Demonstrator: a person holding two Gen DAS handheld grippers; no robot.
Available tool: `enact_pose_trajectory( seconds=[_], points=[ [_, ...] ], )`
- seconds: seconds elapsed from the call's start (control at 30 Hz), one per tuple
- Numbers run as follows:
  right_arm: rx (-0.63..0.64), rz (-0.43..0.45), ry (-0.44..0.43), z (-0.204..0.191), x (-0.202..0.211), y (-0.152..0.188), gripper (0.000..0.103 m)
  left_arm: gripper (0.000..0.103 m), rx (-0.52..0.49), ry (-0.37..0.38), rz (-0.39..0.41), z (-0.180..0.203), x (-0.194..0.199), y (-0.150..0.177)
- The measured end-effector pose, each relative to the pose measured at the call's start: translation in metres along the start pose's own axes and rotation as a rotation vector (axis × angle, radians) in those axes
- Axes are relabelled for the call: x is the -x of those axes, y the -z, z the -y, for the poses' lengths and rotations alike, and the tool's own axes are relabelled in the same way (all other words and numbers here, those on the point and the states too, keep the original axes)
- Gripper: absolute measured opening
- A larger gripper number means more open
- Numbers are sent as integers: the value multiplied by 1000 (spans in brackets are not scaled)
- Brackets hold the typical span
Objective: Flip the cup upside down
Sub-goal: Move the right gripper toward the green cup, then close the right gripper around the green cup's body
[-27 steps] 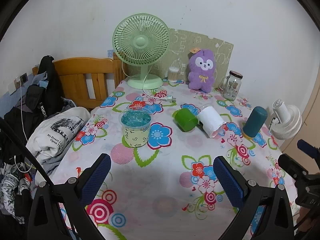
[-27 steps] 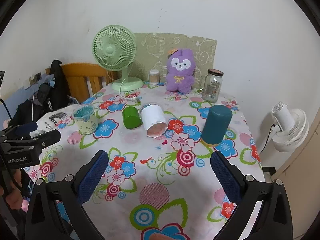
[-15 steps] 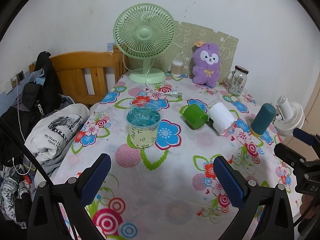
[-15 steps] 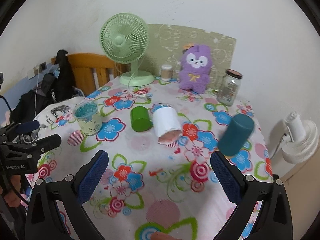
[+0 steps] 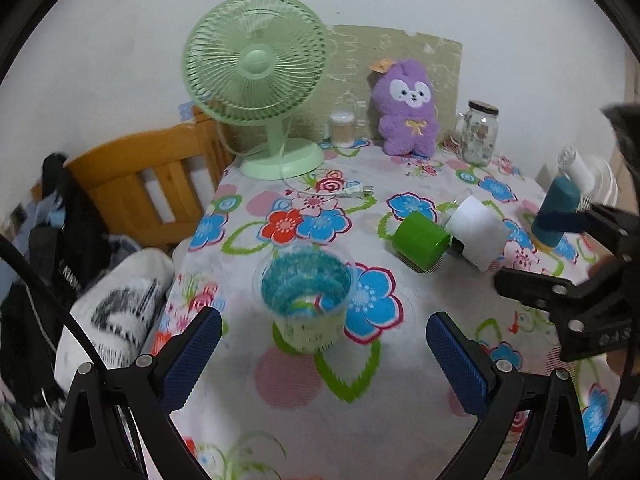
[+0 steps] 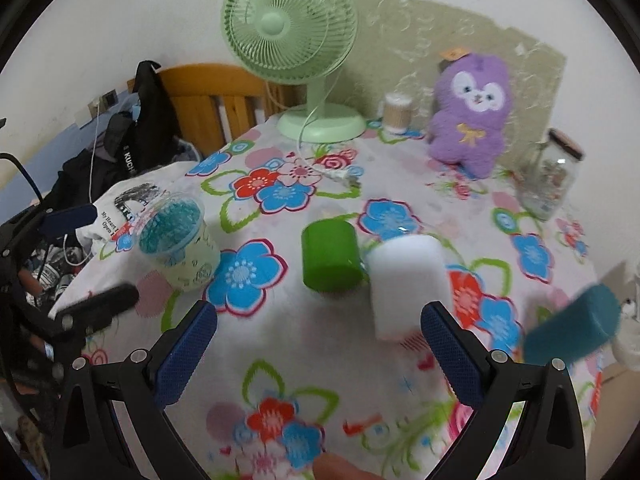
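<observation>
Floral cloth (image 5: 280, 384) over the whole tabletop, pink, blue and green blooms on white. Behind the left edge, a wooden chair (image 5: 152, 184) draped with dark clothes (image 6: 136, 136). At the far edge, toward the left corner, a green fan (image 5: 256, 80), its cord and plug (image 5: 356, 191) trailing onto the cloth. Right of the fan along the far edge: a swab jar (image 5: 342, 129), a purple plush (image 5: 408, 108) against a beige board (image 5: 440, 60), then a glass jar (image 5: 478, 133). By the right edge, upright, a teal cup (image 5: 556, 216); blurred in the right wrist view (image 6: 572, 326).

Mid-table, two cups on their sides and touching: green cup (image 6: 330, 254) to the left, white cup (image 6: 408, 280) to the right. Near the left edge, upright with mouth up, a clear cup (image 5: 306, 296) with teal print.

Left gripper (image 5: 324, 358) spread wide, holding nothing, lined up on the clear cup just ahead of its pads (image 5: 192, 356). Right gripper (image 6: 318, 354) likewise wide apart and empty, hanging over the cloth near the front edge, green and white cups just beyond, white cup close to the right-hand pad (image 6: 444, 348).
</observation>
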State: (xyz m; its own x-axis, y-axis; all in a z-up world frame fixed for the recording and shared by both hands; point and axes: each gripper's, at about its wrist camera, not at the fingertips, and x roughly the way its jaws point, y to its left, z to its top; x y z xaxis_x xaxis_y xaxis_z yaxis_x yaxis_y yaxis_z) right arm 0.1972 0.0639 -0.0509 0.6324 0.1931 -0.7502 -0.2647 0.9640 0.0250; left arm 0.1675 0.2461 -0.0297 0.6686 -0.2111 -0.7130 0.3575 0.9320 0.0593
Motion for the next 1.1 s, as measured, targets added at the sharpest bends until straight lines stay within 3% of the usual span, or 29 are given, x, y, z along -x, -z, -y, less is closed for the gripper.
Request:
enact_pose_trajectory(
  seconds=[0.13,0.47,0.73,0.93,1.0,1.1],
  points=[
    [5,-48,-54,0,-32,-19,102,103,-30,30,-26,-6,-20,-10],
    [40,-117,-75,6,-70,-32,102,103,-100,19,-63,-3,-57,-22],
    [24,-161,-66,16,-94,-37,96,103,-158,13,-72,1,-75,-36],
    [43,-185,-36,23,-107,-40,76,103,-151,18,-77,-1,-79,-37],
    [59,-197,-26,23,-109,-41,61,103,-153,16,-78,-1,-79,-37],
    [70,-208,-22,23,-112,-43,54,103,-153,13,-79,-1,-81,-37]
  ],
)
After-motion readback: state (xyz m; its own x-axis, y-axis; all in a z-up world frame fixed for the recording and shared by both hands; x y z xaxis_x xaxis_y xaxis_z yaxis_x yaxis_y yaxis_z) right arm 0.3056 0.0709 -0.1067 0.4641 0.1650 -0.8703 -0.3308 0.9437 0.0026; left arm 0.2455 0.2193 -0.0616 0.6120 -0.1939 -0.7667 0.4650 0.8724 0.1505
